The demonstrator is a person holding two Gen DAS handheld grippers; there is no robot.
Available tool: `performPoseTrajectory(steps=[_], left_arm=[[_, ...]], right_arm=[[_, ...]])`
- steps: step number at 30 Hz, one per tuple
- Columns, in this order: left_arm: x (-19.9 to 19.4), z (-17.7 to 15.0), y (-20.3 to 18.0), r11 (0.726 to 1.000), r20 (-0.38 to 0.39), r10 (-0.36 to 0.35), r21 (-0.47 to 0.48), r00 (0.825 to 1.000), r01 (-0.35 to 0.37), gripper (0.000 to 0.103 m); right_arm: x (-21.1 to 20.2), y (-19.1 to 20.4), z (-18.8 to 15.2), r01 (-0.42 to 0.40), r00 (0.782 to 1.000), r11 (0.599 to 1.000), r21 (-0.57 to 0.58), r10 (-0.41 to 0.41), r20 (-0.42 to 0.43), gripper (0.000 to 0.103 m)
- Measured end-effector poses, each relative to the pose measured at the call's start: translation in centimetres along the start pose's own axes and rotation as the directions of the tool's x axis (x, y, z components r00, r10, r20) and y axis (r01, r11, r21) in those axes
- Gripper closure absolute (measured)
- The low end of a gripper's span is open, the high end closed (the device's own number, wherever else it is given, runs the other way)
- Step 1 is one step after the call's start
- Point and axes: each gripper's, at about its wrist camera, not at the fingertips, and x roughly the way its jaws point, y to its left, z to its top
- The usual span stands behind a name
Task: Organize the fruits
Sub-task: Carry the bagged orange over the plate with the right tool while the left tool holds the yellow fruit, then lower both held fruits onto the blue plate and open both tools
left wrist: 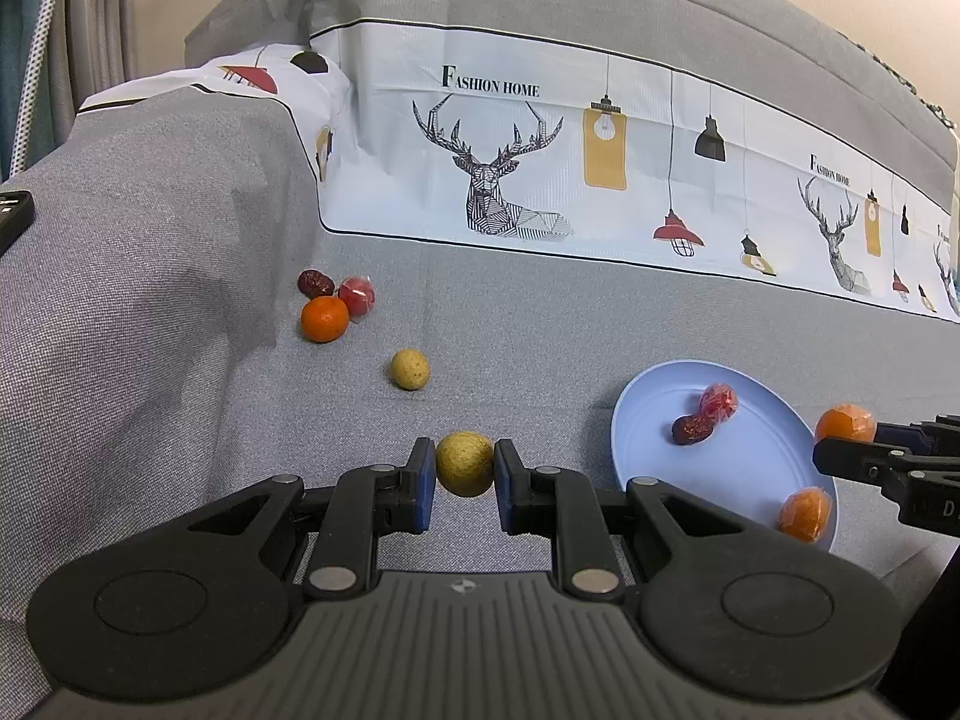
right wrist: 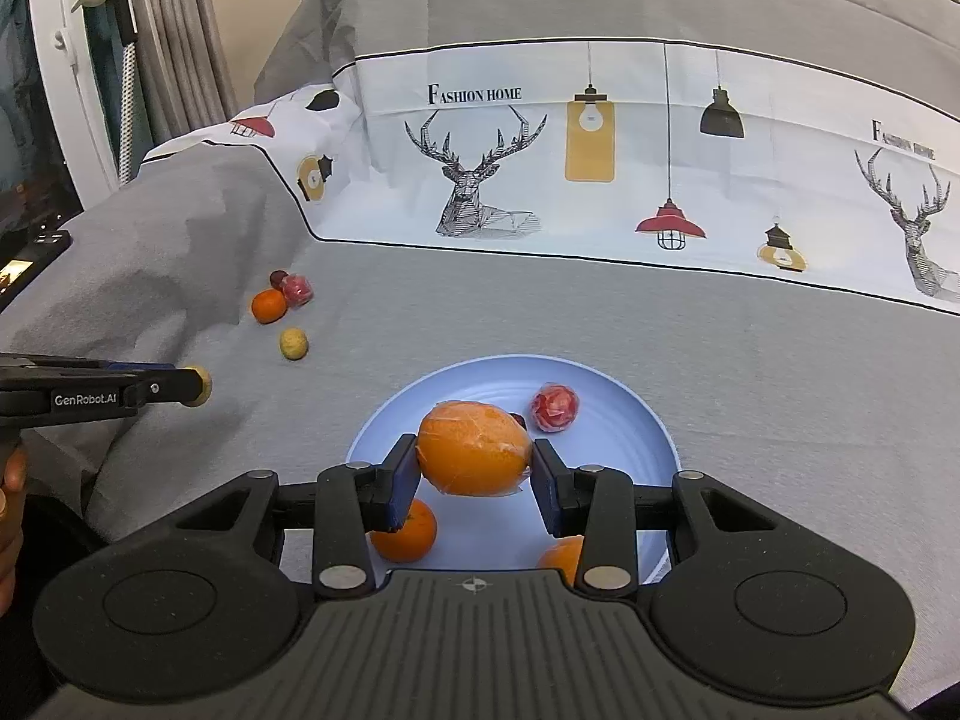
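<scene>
Right up front, the right gripper (right wrist: 474, 471) is clamped on a wrapped orange (right wrist: 473, 447), pads on its two sides, hanging over the blue plate (right wrist: 636, 420). Over on the other side, the left gripper (left wrist: 464, 471) is closed on a small yellow-green fruit (left wrist: 464, 463), held just above the grey cover.

Handling-wise, the orange looks firm but it's in clear film, so I'd guess it's a bit slippery — grabbing across the widest part like this seems the safe bet. The little yellow-green one looks hard, round and light, so it could roll if set down carelessly; same deal, pinch across the middle.

Already on the plate: a red wrapped fruit (right wrist: 555, 407), a dark date (left wrist: 692, 429), and two more oranges (right wrist: 408, 531) near the front rim. Still loose on the cover: a second yellow-green fruit (left wrist: 410, 369), plus a cluster well to the left — an orange (left wrist: 324, 318), another date (left wrist: 315, 282) and a red wrapped one (left wrist: 358, 295), all touching or nearly so.

Surface is a sofa or bed under a grey fabric cover (left wrist: 180, 240), soft and slightly rumpled, so round stuff may not sit still. A white printed band (left wrist: 540, 150) with deer and lamps runs across the back, curtains (right wrist: 174, 48) stand at the far left, and a dark device (left wrist: 12, 213) sits at the left edge.
</scene>
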Motion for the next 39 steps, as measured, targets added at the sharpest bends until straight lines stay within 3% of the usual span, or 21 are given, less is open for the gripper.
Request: performPoseTrajectory(steps=[6,10,15,17,21,28,34,36,39], left_arm=[[0.0,0.0,0.0,1.0,-0.003,0.0,0.002,1.0,0.0,0.081],[0.1,0.0,-0.2,1.0,0.001,0.008,0.018,1.0,-0.008,0.081],[0.2,-0.1,-1.9,0.997,-0.015,0.014,0.082,1.0,-0.012,0.081],[0.6,0.0,-2.6,0.998,-0.053,-0.024,0.055,0.998,0.027,0.081],[1.8,0.5,-4.1,0.988,-0.13,-0.133,-0.092,0.983,0.122,0.081],[2.0,1.9,-9.0,0.985,-0.114,-0.172,0.007,0.978,0.174,0.081],[2.7,3.0,-10.6,0.98,-0.122,-0.198,-0.006,0.973,0.198,0.08],[2.6,3.3,-10.8,0.979,-0.115,-0.205,-0.009,0.972,0.205,0.075],[2.6,3.6,-10.5,0.98,-0.109,-0.201,-0.017,0.974,0.2,0.051]], right_arm=[[0.3,-0.6,0.0,0.069,0.998,0.997,0.019,-0.069,-0.011,0.061],[0.7,-2.3,0.0,0.14,0.99,0.984,0.108,-0.136,-0.04,0.061],[0.9,-3.5,-0.1,0.17,0.985,0.971,0.169,-0.165,-0.046,0.061],[1.1,-3.3,-0.1,0.17,0.985,0.972,0.16,-0.165,-0.045,0.061],[1.3,-3.1,0.1,0.174,0.985,0.975,0.138,-0.17,-0.037,0.061],[1.4,-3.2,0.2,0.179,0.984,0.976,0.123,-0.177,-0.029,0.061],[1.7,-3.2,0.3,0.155,0.988,0.98,0.124,-0.15,-0.046,0.06],[1.8,-3.0,0.3,0.15,0.988,0.982,0.114,-0.145,-0.053,0.06],[1.8,-2.7,0.3,0.148,0.988,0.983,0.109,-0.142,-0.057,0.048]])
